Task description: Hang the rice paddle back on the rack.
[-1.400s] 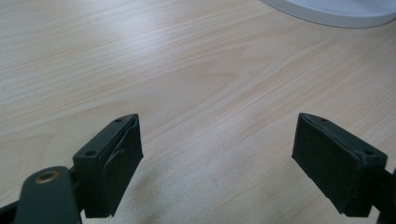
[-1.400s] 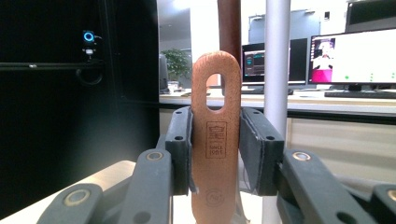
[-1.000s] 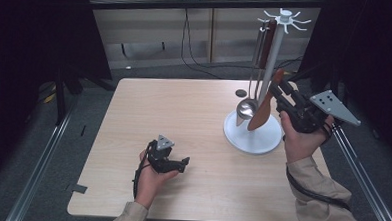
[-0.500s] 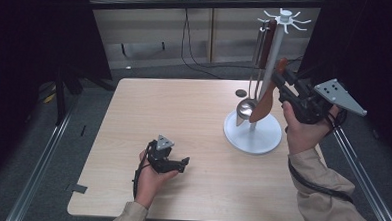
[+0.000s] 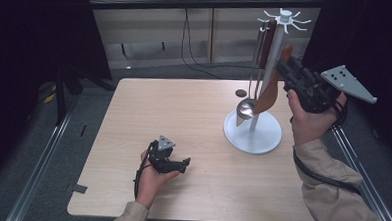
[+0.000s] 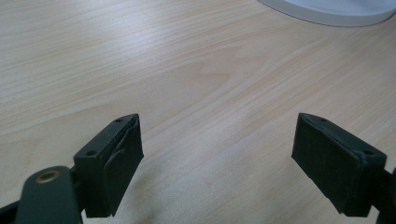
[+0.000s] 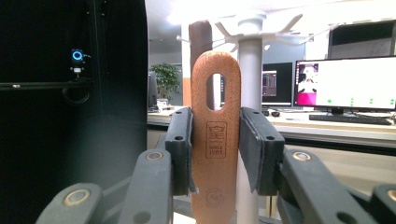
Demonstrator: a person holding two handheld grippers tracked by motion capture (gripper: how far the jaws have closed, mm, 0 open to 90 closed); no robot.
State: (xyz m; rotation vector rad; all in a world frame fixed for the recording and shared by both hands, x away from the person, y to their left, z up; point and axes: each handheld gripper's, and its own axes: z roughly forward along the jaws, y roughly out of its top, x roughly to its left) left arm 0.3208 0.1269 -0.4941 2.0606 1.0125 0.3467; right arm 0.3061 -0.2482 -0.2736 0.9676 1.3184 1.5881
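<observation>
A white utensil stand (image 5: pixel 253 139) with a pole and hooks on top stands at the table's right. A metal ladle (image 5: pixel 244 108) and a dark-handled utensil (image 5: pixel 268 38) hang from it. My right gripper (image 5: pixel 289 68) is raised beside the pole, shut on the handle of a wooden spatula (image 5: pixel 270 91) that tilts down toward the base. In the right gripper view the jaws clamp the spatula handle (image 7: pixel 216 135) below its hanging hole, with the stand's pole (image 7: pixel 250 79) right behind. My left gripper (image 5: pixel 175 163) rests low over the table's front, open with nothing in it (image 6: pixel 217 154).
The wooden table (image 5: pixel 174 114) is bare to the left and middle. A small dark disc (image 5: pixel 241 93) lies behind the stand. The stand's white base (image 6: pixel 327 9) is just ahead of the left gripper. A metal rail (image 5: pixel 354 162) runs along the table's right side.
My right gripper has risen along the stand's pole, carrying the wooden spatula upward with it. The left gripper has stayed in place.
</observation>
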